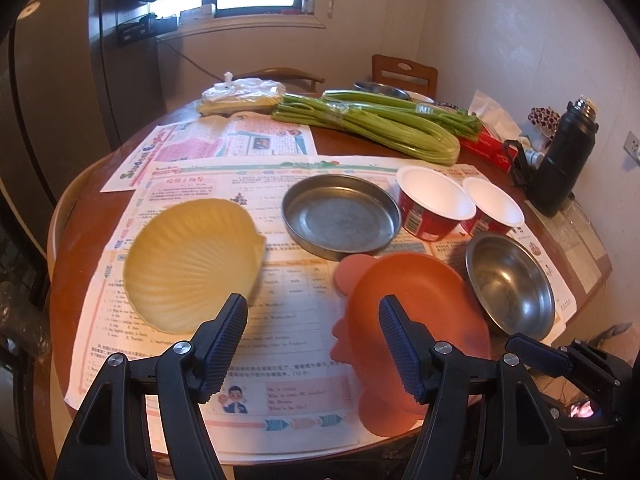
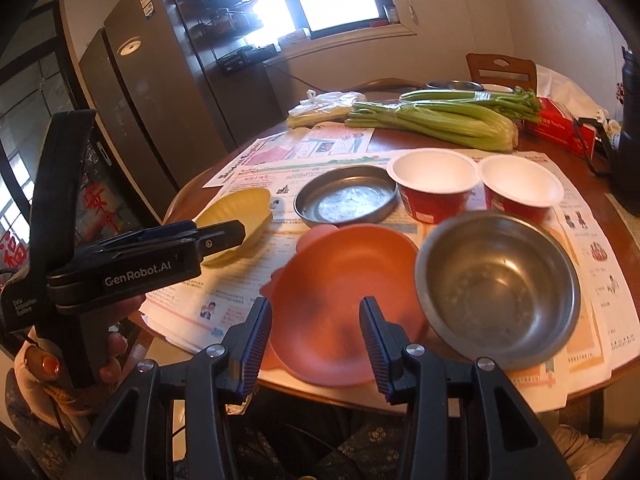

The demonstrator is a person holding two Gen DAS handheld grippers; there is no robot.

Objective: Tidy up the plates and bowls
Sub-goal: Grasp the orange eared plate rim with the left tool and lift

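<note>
Both claws released, right gripper (image 2: 316, 344) over orange plate (image 2: 340, 280) | left gripper (image 1: 314, 344) idle | I advise pinching near rim squarely.

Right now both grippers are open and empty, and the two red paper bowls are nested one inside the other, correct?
Not nested: the left red paper bowl and the right red paper bowl stand side by side, as the right wrist view shows. The left gripper and right gripper are open and empty.

Dull scuffed metal bowl (image 2: 498, 288); tarnished metal pan (image 2: 346, 200); matt orange plastic plate (image 2: 340, 276); ribbed yellow plastic dish (image 1: 192, 260); printed paper sheets (image 1: 280, 360); glossy wood table (image 1: 84, 248).
</note>
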